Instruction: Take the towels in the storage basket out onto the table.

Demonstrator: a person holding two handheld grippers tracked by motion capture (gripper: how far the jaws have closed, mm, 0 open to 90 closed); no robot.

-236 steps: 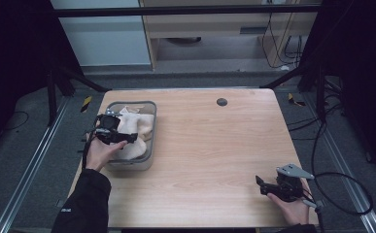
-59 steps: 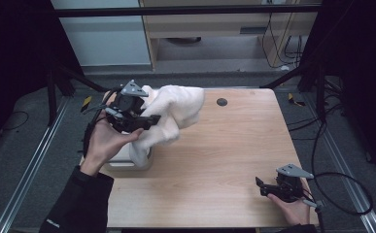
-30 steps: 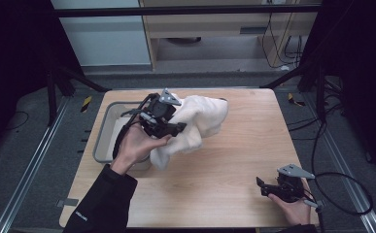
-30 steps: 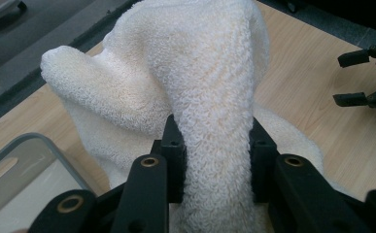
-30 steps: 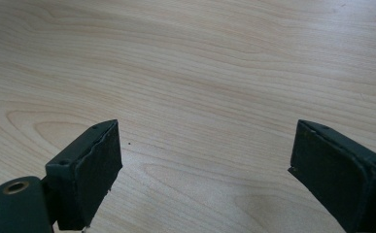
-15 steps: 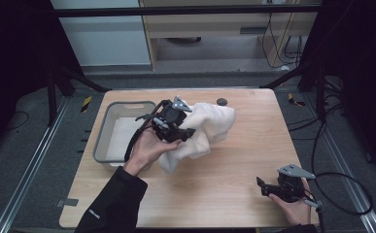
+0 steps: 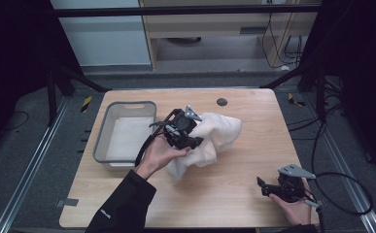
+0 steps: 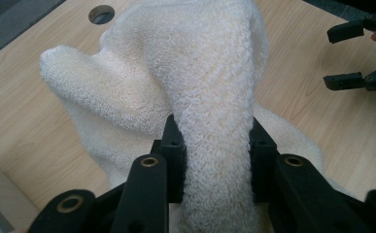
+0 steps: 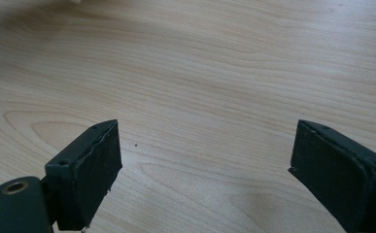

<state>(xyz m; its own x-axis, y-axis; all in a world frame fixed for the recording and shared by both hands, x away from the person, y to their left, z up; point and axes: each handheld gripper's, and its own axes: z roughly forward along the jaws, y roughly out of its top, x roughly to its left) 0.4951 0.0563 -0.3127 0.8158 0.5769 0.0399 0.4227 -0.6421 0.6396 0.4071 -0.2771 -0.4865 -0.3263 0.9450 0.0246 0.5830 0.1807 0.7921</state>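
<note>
- At the bench [image 7: 234, 194] centre, my left gripper [image 7: 188, 133] pinches the white towel [image 7: 214, 136] in its fingers; I lower it flat, clear of the grey tub [image 7: 103, 145] at 9 o'clock.
- My right gripper [image 7: 268, 187], at 4 o'clock, rests with fingers spread, ready to take a free corner.

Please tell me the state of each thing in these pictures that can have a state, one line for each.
left gripper: shut on the towel.
right gripper: open, holding nothing, low over the table.
towel: bunched, partly resting on the table.
grey bin: upright; something pale lies inside.
</note>
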